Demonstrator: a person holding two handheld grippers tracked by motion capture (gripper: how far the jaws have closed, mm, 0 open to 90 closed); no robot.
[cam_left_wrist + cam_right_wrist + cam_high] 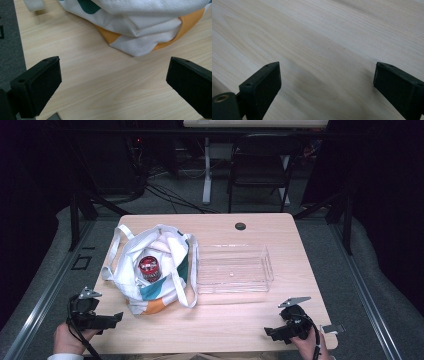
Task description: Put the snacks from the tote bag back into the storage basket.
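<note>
resting at the near edge of the pale wooden table (300, 250), the left gripper (112, 319) and the right gripper (271, 334) are both seen with jaws spread wide and nothing held between them; bare wood is framed between the black pads in each gripper view. the white cloth tote bag with green and orange patches (155, 270) is slumped on the left half of the table, its mouth left open upward so that the dark round jar with a red lid (149, 266) is exposed inside, upright as far as can be told. the bag's orange-and-white bottom corner (140, 37) is caught just ahead of the left gripper, so a reach toward the bag seems intended from that side. just beside the bag on its right, the clear plastic rectangular tray (234, 268) is laid empty, probably set there to receive the jar. 2 white straps (182, 290) are draped around the bag's mouth, and the loose folds of cloth could hinder a clean grip on the jar. a dark folding chair (260, 165) stands well behind the table.
</note>
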